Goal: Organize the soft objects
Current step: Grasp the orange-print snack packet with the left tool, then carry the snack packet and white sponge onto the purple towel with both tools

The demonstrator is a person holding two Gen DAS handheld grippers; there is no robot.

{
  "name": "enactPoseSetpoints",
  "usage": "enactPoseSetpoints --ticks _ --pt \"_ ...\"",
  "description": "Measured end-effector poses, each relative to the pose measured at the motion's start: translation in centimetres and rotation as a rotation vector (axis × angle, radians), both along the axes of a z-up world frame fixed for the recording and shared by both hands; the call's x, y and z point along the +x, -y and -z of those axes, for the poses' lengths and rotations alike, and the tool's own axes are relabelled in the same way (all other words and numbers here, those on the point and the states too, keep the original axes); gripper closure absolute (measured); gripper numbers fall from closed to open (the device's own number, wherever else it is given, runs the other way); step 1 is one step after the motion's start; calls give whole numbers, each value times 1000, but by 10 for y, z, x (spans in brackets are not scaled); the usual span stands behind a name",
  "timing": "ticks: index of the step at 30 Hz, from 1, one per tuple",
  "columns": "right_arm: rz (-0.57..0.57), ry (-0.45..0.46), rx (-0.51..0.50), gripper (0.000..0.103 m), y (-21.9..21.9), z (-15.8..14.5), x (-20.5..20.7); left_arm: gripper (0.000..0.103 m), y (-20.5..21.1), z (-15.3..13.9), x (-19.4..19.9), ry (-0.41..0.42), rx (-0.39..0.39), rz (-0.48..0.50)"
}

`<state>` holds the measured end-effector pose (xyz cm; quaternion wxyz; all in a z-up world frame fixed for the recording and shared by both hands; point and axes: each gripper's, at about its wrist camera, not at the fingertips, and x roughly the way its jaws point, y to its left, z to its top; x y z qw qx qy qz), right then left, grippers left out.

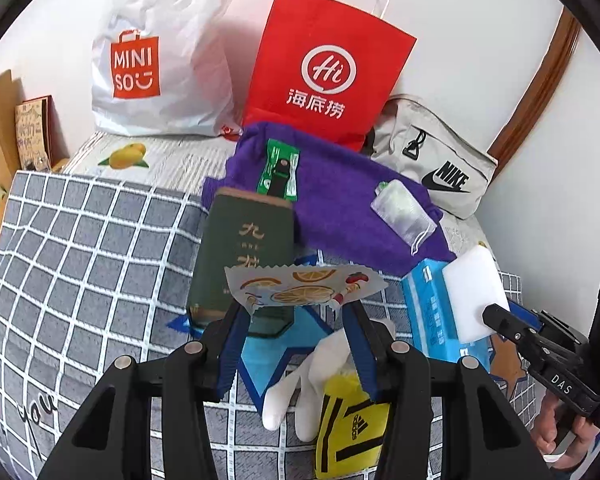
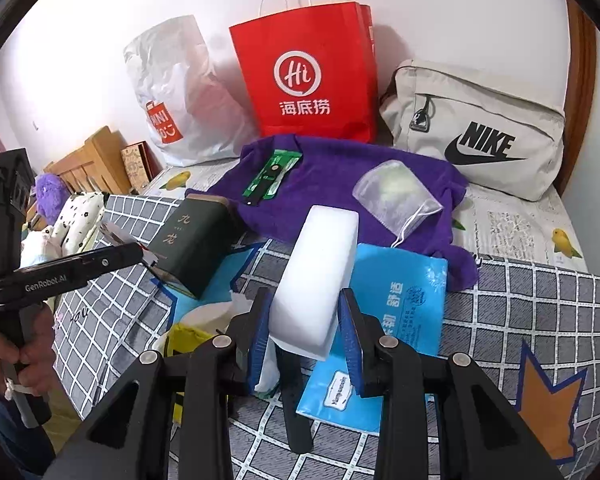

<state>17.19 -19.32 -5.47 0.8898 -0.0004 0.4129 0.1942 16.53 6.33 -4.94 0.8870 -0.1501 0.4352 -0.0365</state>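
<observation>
Black hand-held gripper (image 1: pixel 296 316), blue ribbed pads (image 1: pixel 230 354), silver screws.

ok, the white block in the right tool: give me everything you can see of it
The white block is a plain rectangular slab, matte and unmarked, foam-like, possibly a cleaning sponge. The right tool grips its near end between the blue pads, which press on its two long sides. It points away from the camera, lifted above the blue packet and the checked bedcover. The left wrist view shows it beside the purple towel. Nothing else appears to touch it.
</observation>
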Motion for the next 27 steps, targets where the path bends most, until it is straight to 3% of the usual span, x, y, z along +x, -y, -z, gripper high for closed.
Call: enactPoseSetpoints --ticks 18,27 --pt "55 12 -10 69 10 -14 46 57 -6 -16 45 22 1 20" --pt "81 -5 -24 69 19 -3 87 57 -7 -14 77 7 20 40"
